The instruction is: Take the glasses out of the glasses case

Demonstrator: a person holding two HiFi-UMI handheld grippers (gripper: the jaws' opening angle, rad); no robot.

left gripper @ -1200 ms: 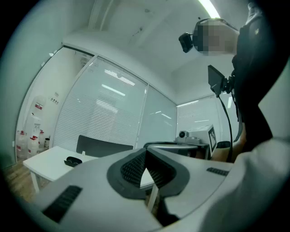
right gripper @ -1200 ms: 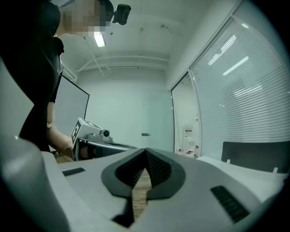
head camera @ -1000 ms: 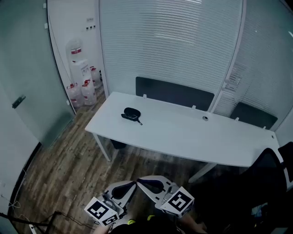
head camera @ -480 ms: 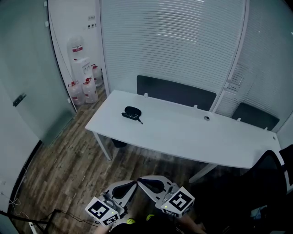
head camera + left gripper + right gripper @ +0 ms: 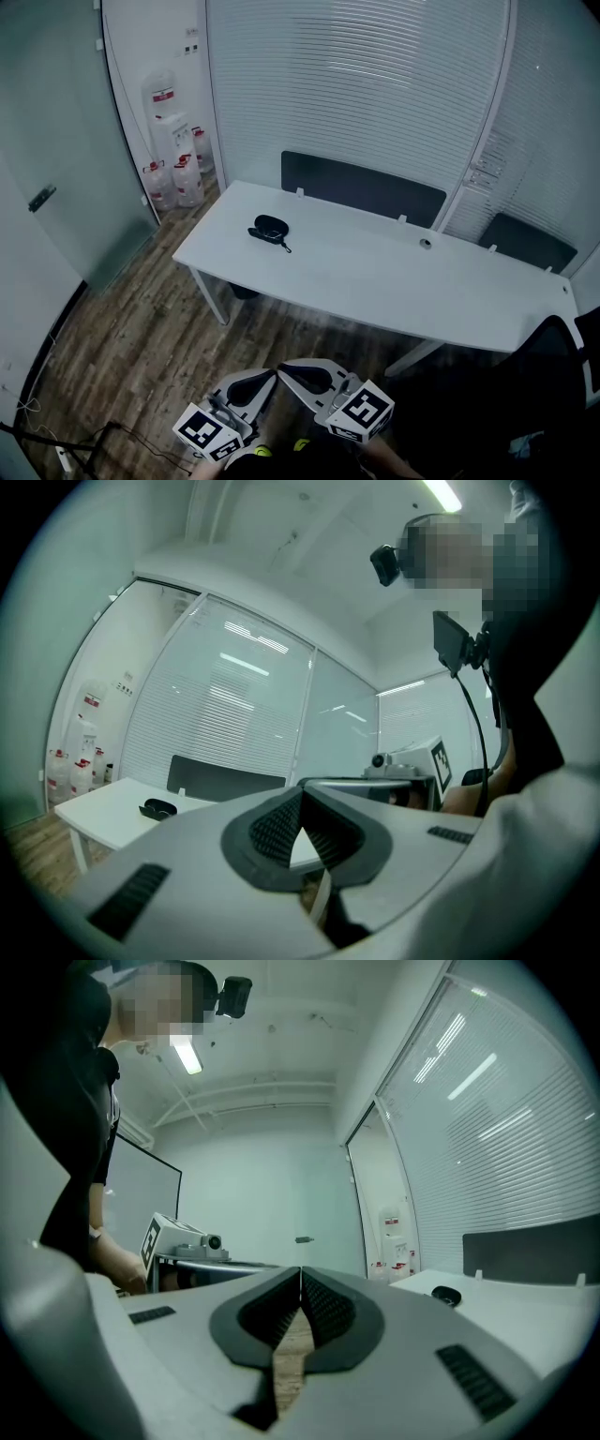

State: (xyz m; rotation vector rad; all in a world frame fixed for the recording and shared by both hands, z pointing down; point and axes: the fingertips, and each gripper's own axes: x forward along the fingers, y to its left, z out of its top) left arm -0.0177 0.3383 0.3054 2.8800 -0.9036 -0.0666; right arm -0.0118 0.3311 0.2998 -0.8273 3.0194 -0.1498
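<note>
Nearest, the left gripper (image 5: 270, 377) and the right gripper (image 5: 284, 367) hover above the wooden floor (image 5: 141, 337), tips almost meeting, each with its jaws pressed together on nothing. Further off, the dark glasses case (image 5: 270, 228) lies near the left end of the white bench (image 5: 394, 281), well apart from both grippers, its contents out of sight. Beyond it, water bottles (image 5: 178, 178) stand on the floor in the corner.
</note>
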